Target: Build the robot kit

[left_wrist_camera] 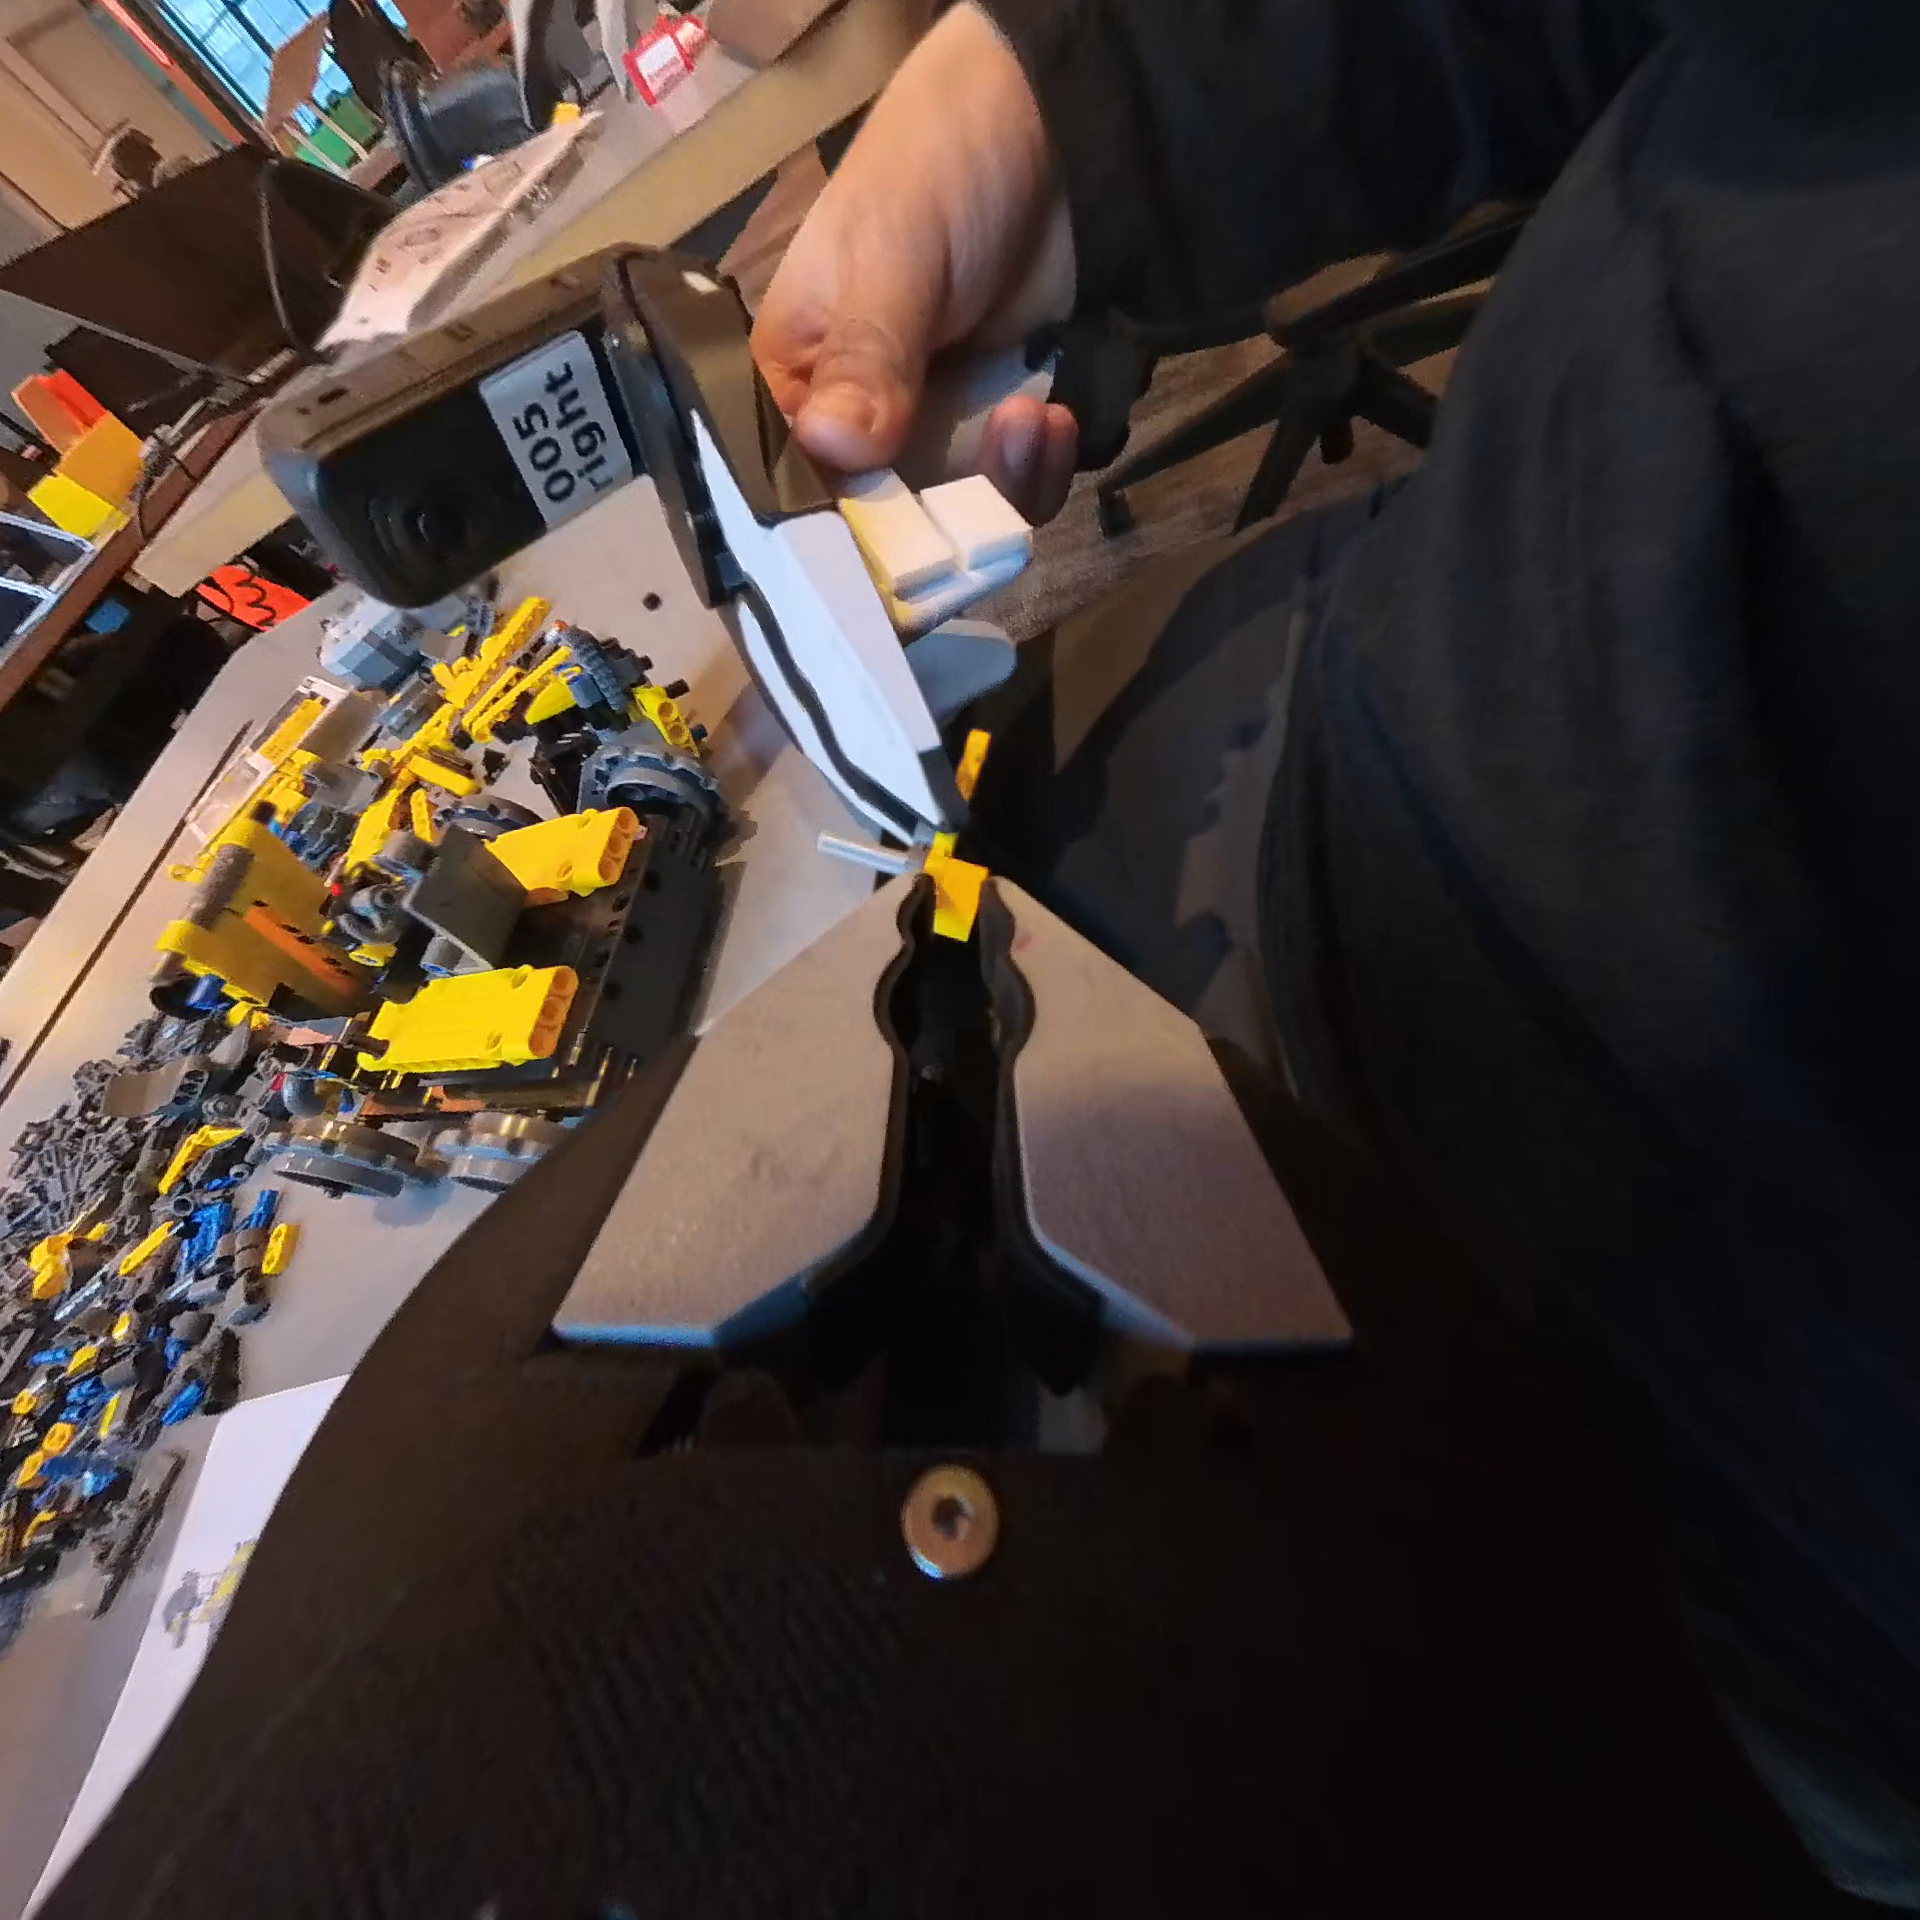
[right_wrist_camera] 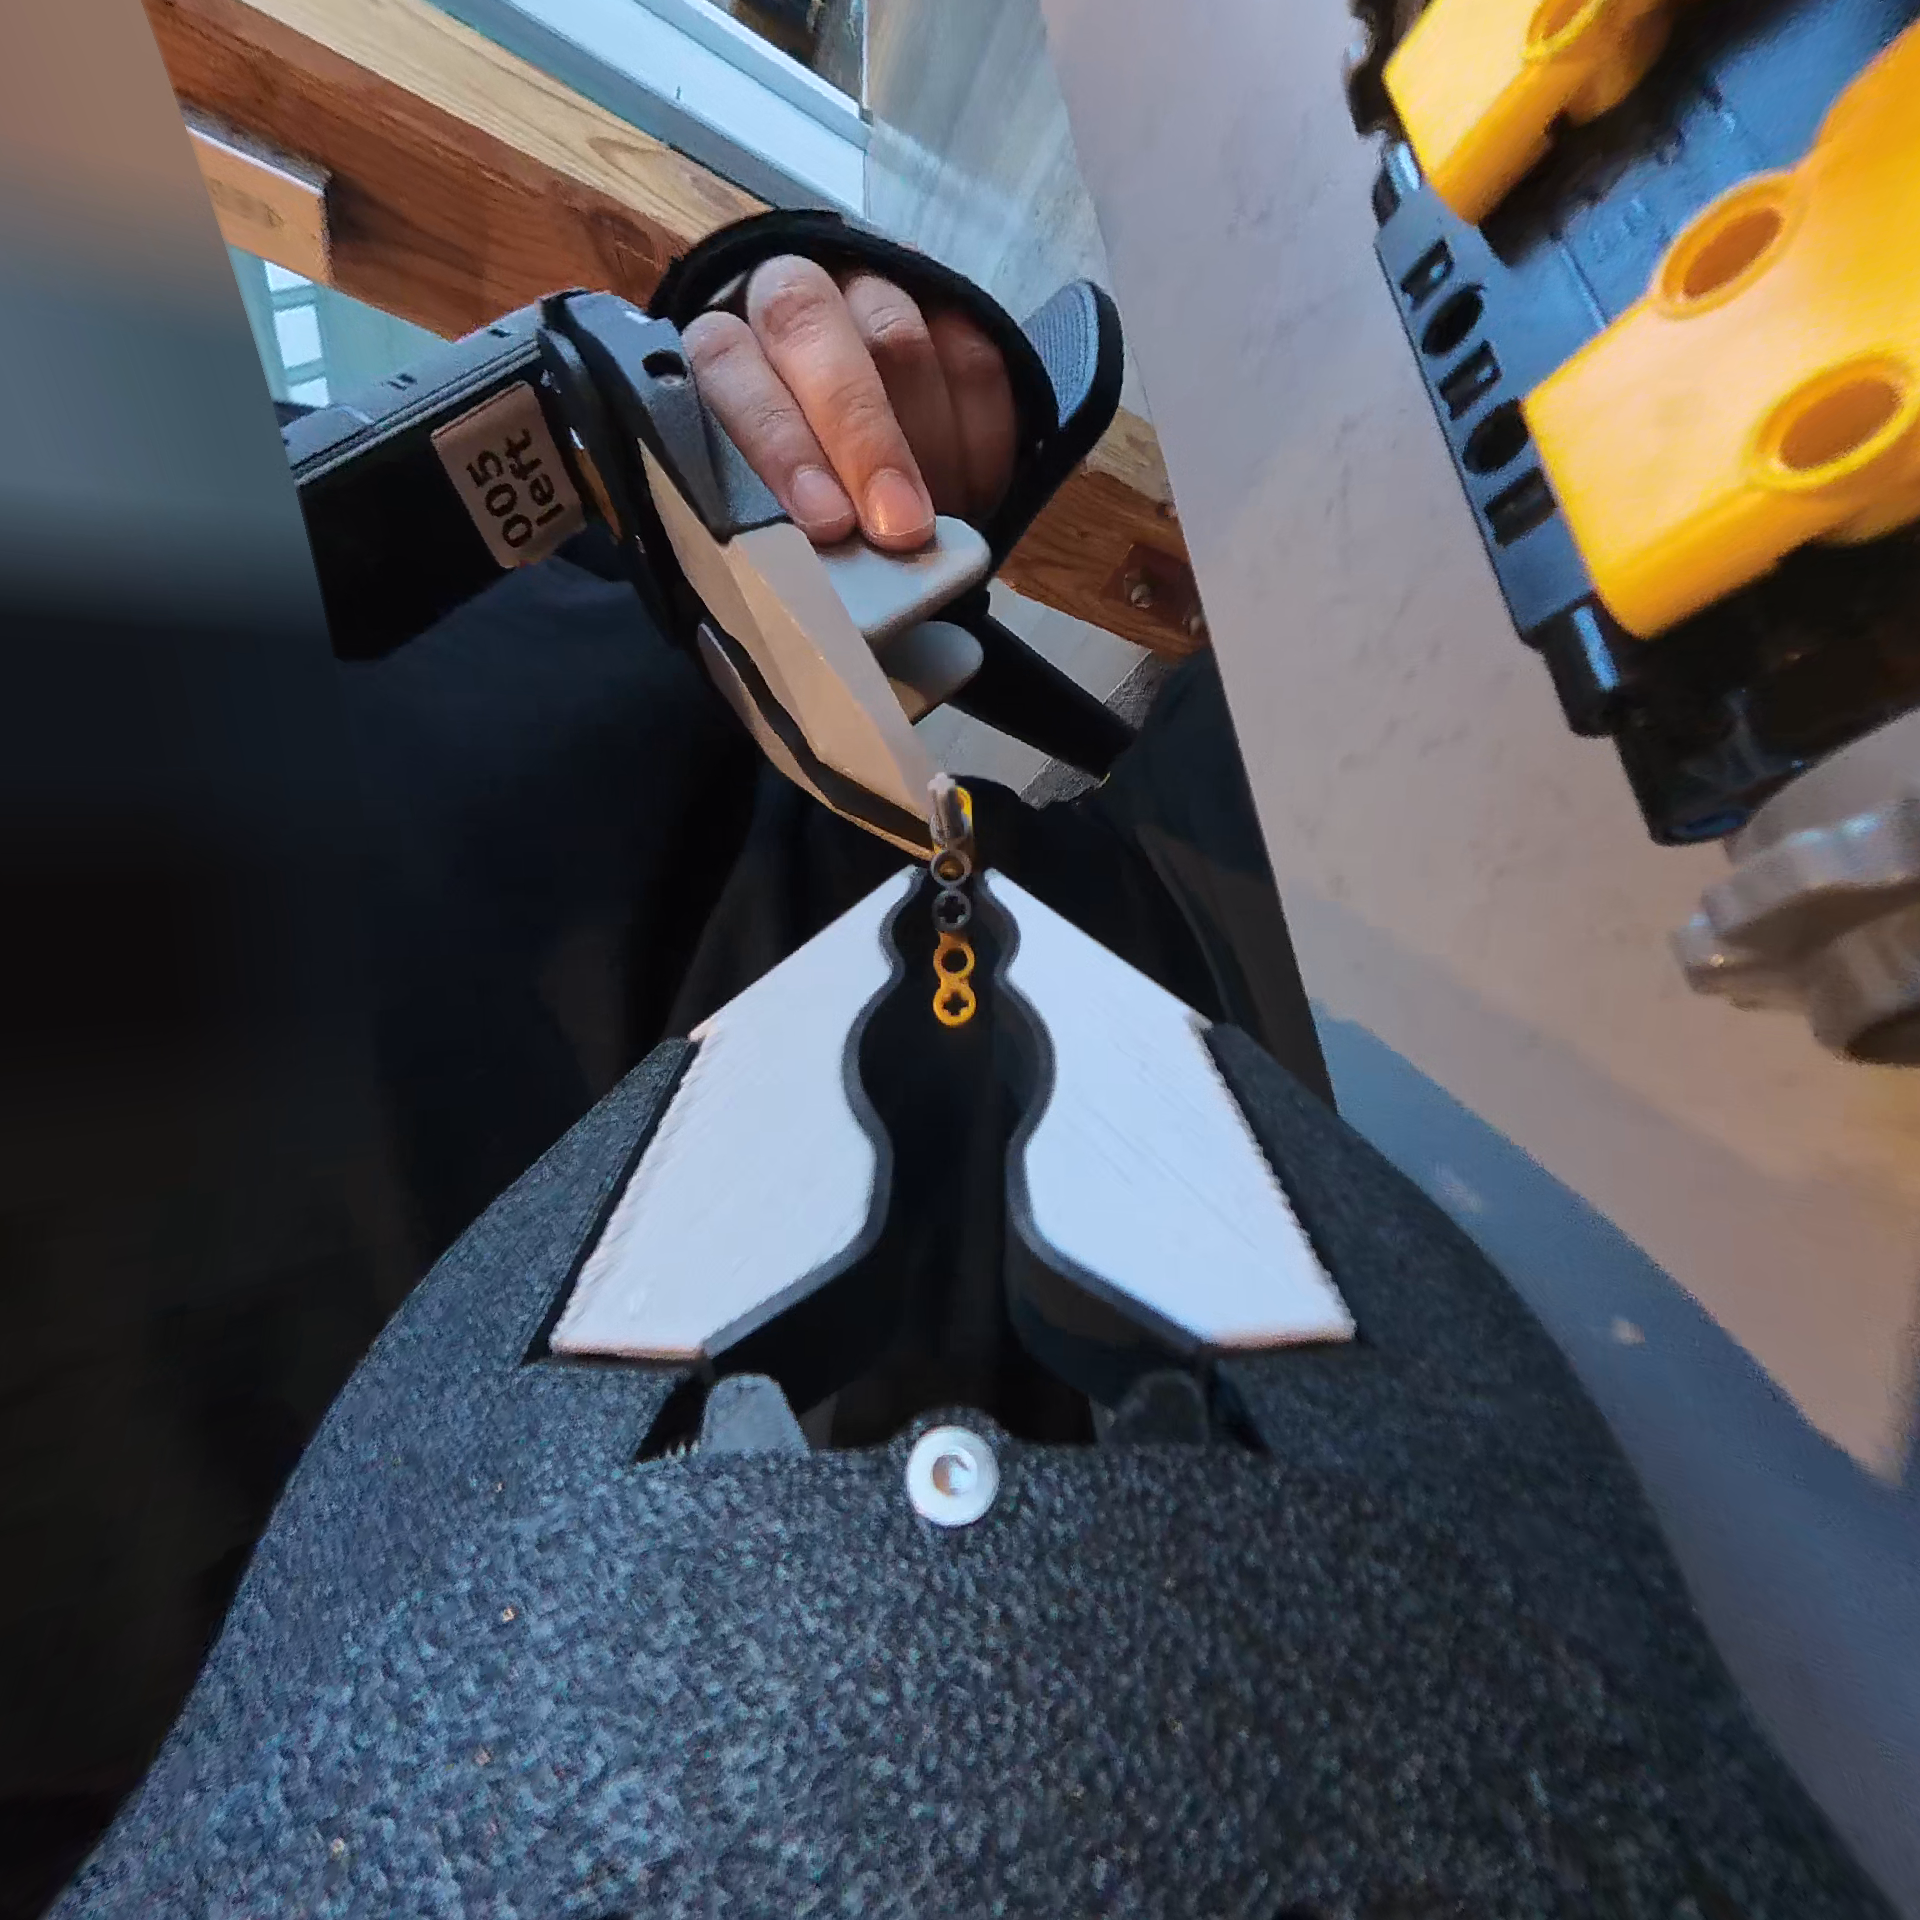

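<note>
My left gripper (left_wrist_camera: 951, 883) is shut on a small thin yellow beam (left_wrist_camera: 958, 902), held in the air off the table's near edge. My right gripper (left_wrist_camera: 930, 831) comes down from the upper left and meets it tip to tip. It is shut on a short grey axle (left_wrist_camera: 857, 846) that sticks out sideways at the beam. In the right wrist view my right gripper (right_wrist_camera: 951, 881) closes around the beam's dark upper holes. The beam's yellow holes (right_wrist_camera: 954, 979) show in the gap behind the tips. The left gripper (right_wrist_camera: 935, 831) pinches the beam's far end beside the axle (right_wrist_camera: 943, 805). A hand holds each gripper.
A partly built yellow and black brick vehicle (left_wrist_camera: 499, 935) stands on the grey table (left_wrist_camera: 810, 925), close at the right in the right wrist view (right_wrist_camera: 1662, 416). Loose small parts (left_wrist_camera: 125, 1299) and a printed sheet (left_wrist_camera: 208, 1558) lie left. The person's dark clothing (left_wrist_camera: 1558, 935) fills the right. Both grippers' tips are close together, under 4 cm apart.
</note>
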A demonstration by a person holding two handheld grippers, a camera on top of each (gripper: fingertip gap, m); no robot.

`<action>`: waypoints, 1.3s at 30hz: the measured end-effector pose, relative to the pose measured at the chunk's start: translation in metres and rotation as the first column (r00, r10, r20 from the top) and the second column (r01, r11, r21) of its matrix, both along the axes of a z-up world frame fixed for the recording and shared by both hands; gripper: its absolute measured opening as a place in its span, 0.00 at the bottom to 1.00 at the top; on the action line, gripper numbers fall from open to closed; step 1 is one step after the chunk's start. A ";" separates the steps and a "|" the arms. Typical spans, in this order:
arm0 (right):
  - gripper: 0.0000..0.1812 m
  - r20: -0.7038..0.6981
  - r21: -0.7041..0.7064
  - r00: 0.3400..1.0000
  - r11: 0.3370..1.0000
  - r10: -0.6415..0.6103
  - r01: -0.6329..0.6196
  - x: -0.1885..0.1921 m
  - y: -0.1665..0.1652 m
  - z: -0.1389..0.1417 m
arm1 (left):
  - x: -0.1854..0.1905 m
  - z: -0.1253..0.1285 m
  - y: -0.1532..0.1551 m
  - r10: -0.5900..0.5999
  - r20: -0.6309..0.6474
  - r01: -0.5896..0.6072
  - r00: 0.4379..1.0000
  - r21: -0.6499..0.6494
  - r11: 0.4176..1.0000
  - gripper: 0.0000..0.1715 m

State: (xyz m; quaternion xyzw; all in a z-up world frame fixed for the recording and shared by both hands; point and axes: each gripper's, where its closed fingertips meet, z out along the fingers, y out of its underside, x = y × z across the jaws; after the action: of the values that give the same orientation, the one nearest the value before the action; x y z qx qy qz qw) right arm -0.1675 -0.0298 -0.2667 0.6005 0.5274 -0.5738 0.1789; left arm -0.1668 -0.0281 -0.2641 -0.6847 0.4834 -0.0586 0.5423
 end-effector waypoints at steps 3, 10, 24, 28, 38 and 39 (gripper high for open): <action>0.04 -0.036 -0.005 0.999 1.000 -0.010 0.009 -0.002 0.003 0.007 | -0.002 0.007 0.001 0.007 0.049 -0.007 0.999 0.000 1.000 0.03; 0.04 -0.078 -0.035 0.996 0.999 -0.043 0.040 -0.004 0.007 0.015 | -0.007 0.017 0.004 0.017 0.167 -0.011 0.986 -0.034 0.999 0.02; 0.05 -0.104 -0.012 0.989 0.995 -0.104 0.103 -0.011 0.017 0.016 | -0.020 0.020 0.014 0.088 0.314 -0.048 0.945 -0.131 0.990 0.03; 0.06 -0.117 0.008 0.986 0.993 -0.118 0.120 -0.011 0.019 0.016 | -0.024 0.021 0.016 0.104 0.359 -0.048 0.928 -0.161 0.986 0.03; 0.08 -0.172 0.128 0.968 0.970 -0.186 0.209 0.000 0.040 0.016 | -0.028 0.013 0.020 0.144 0.353 -0.072 0.924 -0.210 0.975 0.03; 0.08 -0.188 0.152 0.963 0.963 -0.192 0.222 0.002 0.044 0.017 | -0.028 0.011 0.021 0.149 0.352 -0.073 0.924 -0.221 0.973 0.03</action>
State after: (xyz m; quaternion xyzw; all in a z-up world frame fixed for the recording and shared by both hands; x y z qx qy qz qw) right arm -0.1652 0.0140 -0.2496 0.6142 0.5222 -0.5914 0.0195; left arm -0.1949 -0.0075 -0.2536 -0.7401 0.3256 -0.2035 0.5521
